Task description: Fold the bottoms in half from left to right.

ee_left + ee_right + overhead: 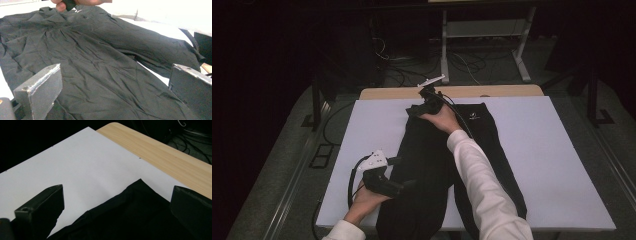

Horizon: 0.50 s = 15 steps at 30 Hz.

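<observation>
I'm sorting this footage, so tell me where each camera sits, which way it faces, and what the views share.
High view: above the person's side, facing forward and down on the white table cover, black garment, both forearms, left claw and right claw.
Left gripper view: rides the left claw, jaws apart, looking across the garment to the right hand.
Right gripper view: rides the right claw, jaws apart, facing the garment's far corner and wooden table edge.
Shared: the garment.

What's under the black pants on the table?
The black pants lie on a white sheet that covers the table. Light wood shows past the sheet's far edge. Whatever sits directly beneath the cloth is covered, so I cannot tell.
</observation>
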{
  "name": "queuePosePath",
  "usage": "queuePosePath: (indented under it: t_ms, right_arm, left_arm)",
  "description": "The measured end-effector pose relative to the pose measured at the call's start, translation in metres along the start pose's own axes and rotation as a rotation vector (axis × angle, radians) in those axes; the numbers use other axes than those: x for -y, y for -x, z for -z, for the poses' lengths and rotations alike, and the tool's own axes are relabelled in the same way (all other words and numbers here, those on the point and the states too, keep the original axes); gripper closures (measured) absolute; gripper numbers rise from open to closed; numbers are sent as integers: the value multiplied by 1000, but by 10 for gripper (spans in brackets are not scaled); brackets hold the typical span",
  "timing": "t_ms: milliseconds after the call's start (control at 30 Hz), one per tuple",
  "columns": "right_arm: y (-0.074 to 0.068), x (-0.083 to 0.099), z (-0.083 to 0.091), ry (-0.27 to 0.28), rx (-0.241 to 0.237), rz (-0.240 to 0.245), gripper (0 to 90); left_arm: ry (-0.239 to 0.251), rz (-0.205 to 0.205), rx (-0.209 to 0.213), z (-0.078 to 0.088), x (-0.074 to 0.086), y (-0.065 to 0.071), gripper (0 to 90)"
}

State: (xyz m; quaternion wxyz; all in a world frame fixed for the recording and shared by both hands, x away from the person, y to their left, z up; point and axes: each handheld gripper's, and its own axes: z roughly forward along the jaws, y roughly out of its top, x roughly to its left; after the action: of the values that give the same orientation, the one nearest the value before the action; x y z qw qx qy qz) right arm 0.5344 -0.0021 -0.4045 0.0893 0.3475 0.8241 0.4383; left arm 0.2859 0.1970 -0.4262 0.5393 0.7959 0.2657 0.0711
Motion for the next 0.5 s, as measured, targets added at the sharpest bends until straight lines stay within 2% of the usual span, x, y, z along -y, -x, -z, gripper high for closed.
queuePosePath:
  t_ms: [500]
  right_arm:
    - [-7, 8, -26, -24, -8, -20, 9]
  left_arm:
    - [5, 3, 3, 0, 0, 0, 0]
